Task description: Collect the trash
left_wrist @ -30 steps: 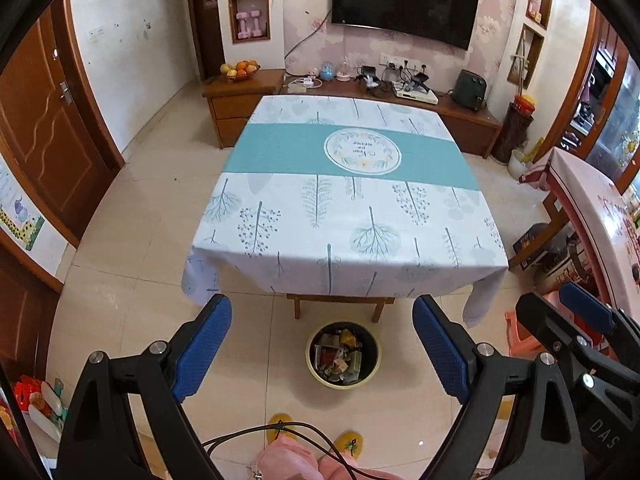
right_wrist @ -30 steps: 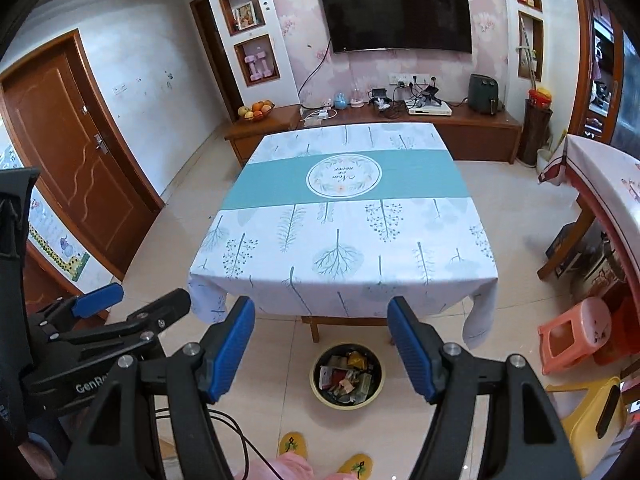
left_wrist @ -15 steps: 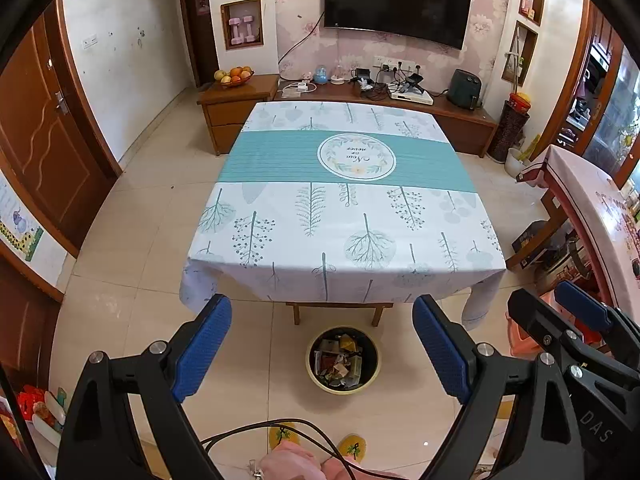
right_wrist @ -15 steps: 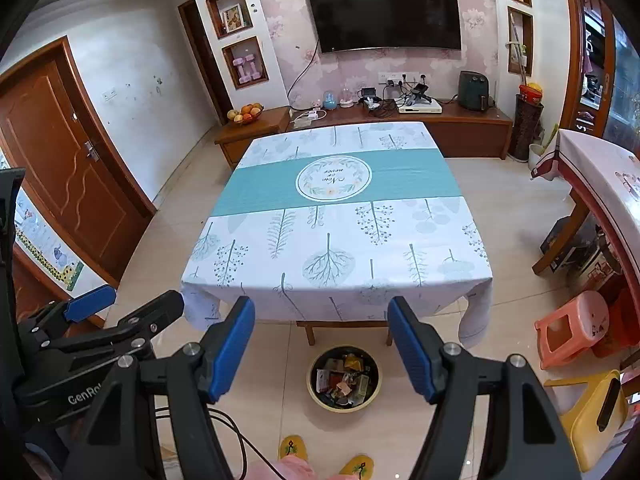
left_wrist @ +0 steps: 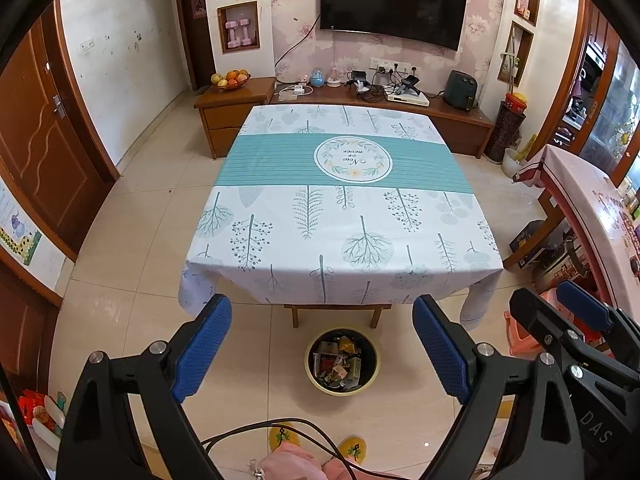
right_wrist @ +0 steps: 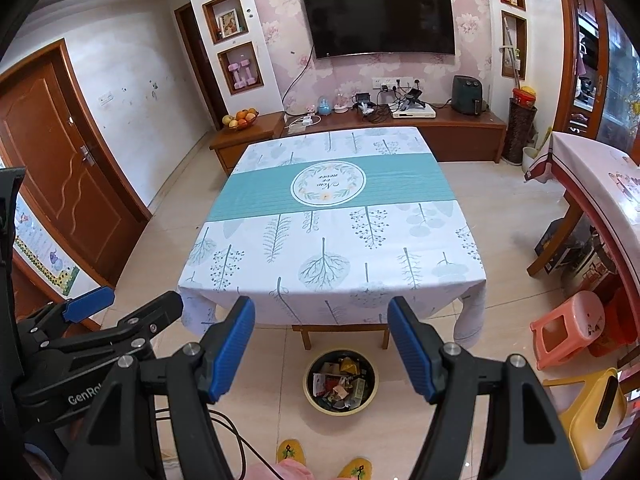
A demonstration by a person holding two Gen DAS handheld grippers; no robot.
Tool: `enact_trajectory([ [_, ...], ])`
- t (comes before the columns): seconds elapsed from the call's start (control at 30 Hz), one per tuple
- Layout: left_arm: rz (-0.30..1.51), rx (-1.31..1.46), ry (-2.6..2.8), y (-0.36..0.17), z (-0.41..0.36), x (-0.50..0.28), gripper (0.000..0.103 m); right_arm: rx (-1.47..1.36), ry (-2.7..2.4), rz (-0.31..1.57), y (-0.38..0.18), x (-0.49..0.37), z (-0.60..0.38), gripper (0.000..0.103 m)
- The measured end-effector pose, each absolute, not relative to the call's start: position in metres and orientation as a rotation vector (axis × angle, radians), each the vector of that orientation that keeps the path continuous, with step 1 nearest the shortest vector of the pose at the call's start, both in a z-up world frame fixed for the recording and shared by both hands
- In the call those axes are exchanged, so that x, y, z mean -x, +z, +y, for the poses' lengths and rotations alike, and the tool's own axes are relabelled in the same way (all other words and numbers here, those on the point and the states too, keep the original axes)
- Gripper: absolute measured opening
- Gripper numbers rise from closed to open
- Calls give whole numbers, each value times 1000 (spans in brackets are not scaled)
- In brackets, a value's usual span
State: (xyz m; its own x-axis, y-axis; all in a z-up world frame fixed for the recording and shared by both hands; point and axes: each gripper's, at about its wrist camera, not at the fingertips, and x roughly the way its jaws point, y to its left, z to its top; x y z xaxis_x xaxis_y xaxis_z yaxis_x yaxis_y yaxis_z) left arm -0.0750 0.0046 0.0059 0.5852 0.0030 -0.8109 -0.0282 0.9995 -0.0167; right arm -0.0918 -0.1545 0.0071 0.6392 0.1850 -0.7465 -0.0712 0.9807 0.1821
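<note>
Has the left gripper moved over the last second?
Yes. The left gripper has pulled back and tilted up: against its fixed fingers, the table and trash bin sit farther off and more wall shows above.

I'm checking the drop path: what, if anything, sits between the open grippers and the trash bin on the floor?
Nothing visible does. The trash bin stands on bare floor in front of the table; the left gripper and right gripper are open and empty above it.

Left tongs (left_wrist: pixel 322 346) spread wide, right tongs (right_wrist: pixel 321 348) likewise — both empty, side by side
</note>
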Motion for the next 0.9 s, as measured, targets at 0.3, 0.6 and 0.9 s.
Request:
enact_trajectory([
  [0.3, 943, 22, 21, 8, 5, 77, 91, -139, 149, 868, 6, 92, -154, 69],
  [0.6, 943, 24, 21, 7, 7, 78, 90, -136, 152, 866, 10, 95, -159, 69],
  [0.9, 942, 19, 23, 7, 9, 80, 90, -138, 152, 870, 11, 95, -158, 69],
])
